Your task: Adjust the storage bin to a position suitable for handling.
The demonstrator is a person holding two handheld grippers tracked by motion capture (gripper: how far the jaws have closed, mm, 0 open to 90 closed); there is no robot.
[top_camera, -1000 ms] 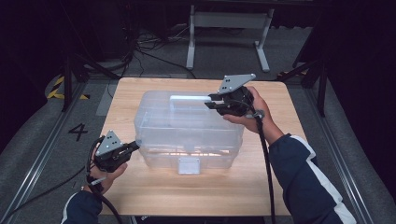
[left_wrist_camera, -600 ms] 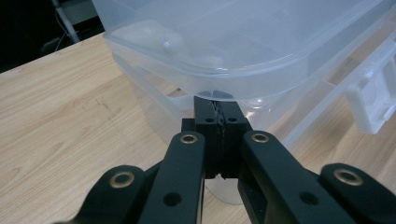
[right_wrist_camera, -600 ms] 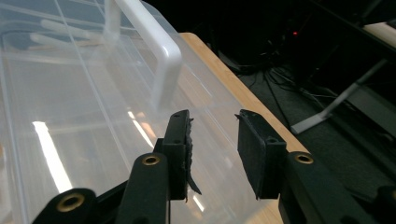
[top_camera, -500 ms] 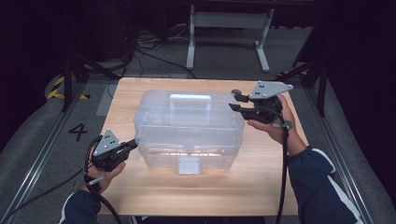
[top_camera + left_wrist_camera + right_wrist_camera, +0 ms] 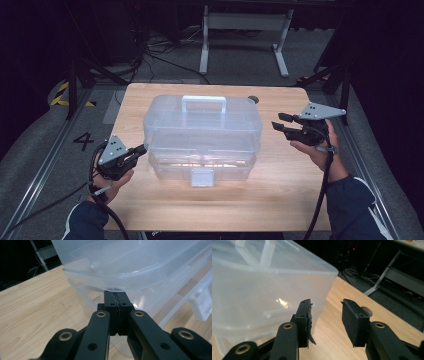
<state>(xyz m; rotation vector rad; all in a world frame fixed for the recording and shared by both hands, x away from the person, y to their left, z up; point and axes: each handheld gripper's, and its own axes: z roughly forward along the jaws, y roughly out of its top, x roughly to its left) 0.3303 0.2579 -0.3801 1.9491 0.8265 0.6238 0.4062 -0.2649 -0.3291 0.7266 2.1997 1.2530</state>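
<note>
while the clear lidded box (image 5: 202, 135) sits mid-table, lid closed, the left gripper (image 5: 141, 149) is held shut at its left end; the right gripper (image 5: 281, 126), just opening and empty, is kept near the right edge.

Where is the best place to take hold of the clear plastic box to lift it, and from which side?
Probably the handle on top of the clear plastic box, taken from above. It stands up from the lid as a raised bar with a gap under it, so one jaw could slip beneath. The walls look wide and smooth for the right hand-held gripper, whose jaws have just been opening with nothing between them.
</note>
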